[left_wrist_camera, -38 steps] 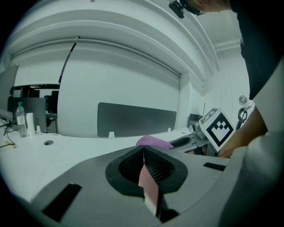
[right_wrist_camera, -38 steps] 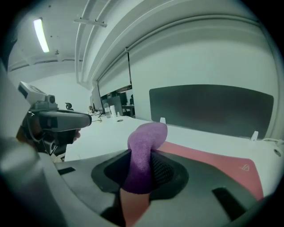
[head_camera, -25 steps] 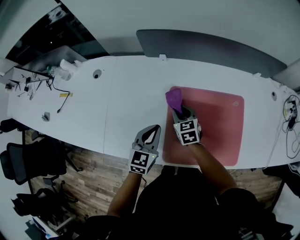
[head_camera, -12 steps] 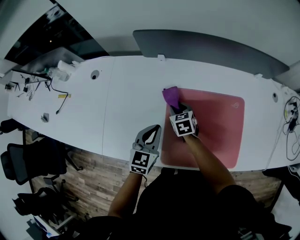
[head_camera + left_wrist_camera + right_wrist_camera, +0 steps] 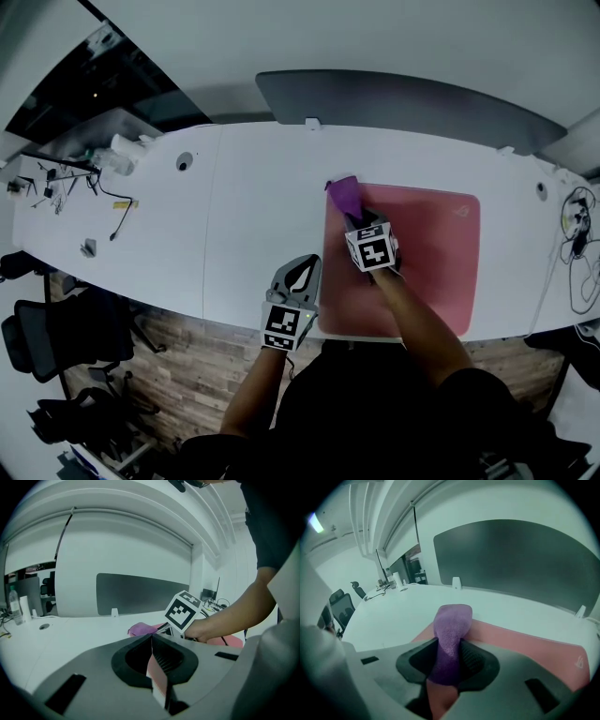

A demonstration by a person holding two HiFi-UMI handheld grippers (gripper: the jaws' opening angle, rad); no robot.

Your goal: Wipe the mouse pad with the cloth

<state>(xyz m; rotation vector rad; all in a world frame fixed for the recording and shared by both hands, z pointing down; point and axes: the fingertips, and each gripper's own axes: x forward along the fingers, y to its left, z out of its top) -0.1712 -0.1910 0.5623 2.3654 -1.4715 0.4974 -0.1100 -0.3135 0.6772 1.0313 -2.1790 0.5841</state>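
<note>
The cloth (image 5: 451,630) is purple and fuzzy, and it is bunching into one narrow fold. Its free end is lying on the far left corner of the mouse pad (image 5: 431,258), reaching to that corner's edge. The pad is a pink rectangle lying flat along the near edge of the white table (image 5: 253,211). The right gripper (image 5: 357,218) is clamping the cloth between its fingers over the pad's left part. The left gripper (image 5: 300,272) is hovering at the table's near edge, just left of the pad, with its fingers pressed together on nothing.

The right gripper view is showing the cloth's nap and how it is filling the gap between the fingers. The head view is giving the pad's whole outline instead. In the left gripper view the person's forearm (image 5: 229,616) is crossing in front of the pad and hiding most of it.

A dark grey panel (image 5: 412,101) is standing behind the table. A bottle (image 5: 120,150) and loose cables (image 5: 66,178) are sitting at the far left end, well apart from the pad. An office chair (image 5: 56,333) is standing on the wooden floor (image 5: 187,361).
</note>
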